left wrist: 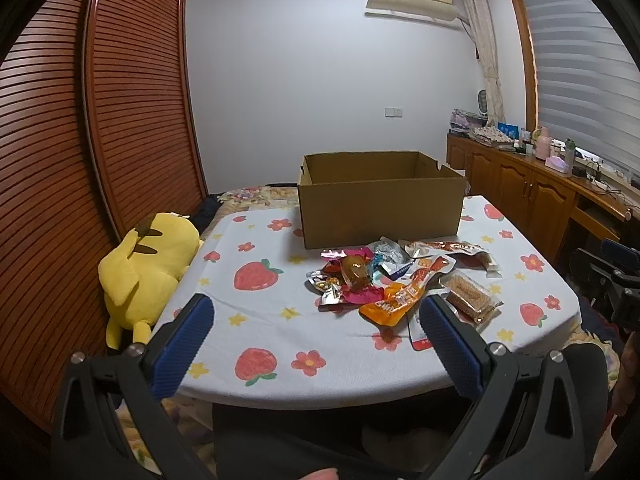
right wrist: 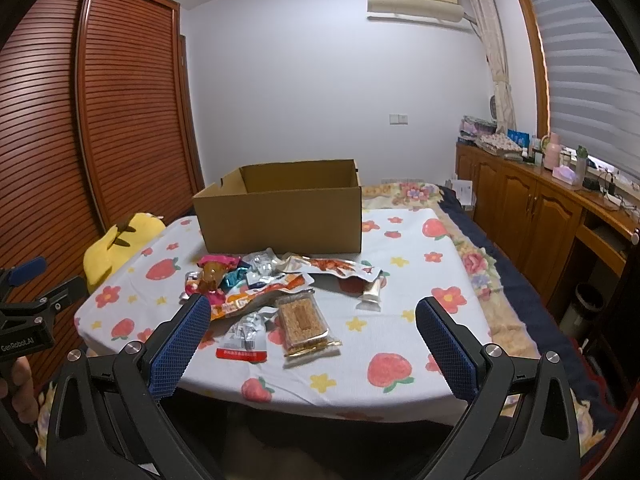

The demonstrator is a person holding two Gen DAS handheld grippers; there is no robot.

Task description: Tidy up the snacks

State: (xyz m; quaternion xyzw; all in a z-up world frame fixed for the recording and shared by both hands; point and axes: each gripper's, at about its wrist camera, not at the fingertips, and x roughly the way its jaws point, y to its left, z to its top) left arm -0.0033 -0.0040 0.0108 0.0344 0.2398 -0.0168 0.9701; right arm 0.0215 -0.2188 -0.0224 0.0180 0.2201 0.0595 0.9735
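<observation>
A pile of snack packets (left wrist: 384,276) lies on the strawberry-print tablecloth (left wrist: 256,276) in front of an open cardboard box (left wrist: 380,208). The pile holds an orange packet (left wrist: 394,300), a clear-wrapped cracker bar (left wrist: 470,294) and a pink foil candy (left wrist: 360,294). In the right wrist view the pile (right wrist: 256,284), the cracker bar (right wrist: 304,326) and the box (right wrist: 280,216) show too. My left gripper (left wrist: 316,322) is open and empty, near the table's front edge. My right gripper (right wrist: 314,326) is open and empty, just short of the cracker bar.
A yellow plush toy (left wrist: 148,268) lies at the table's left edge beside the slatted wardrobe (left wrist: 80,120). Wooden cabinets (right wrist: 540,208) with bottles line the right wall. A bed with floral bedding (right wrist: 480,264) lies behind and right of the table.
</observation>
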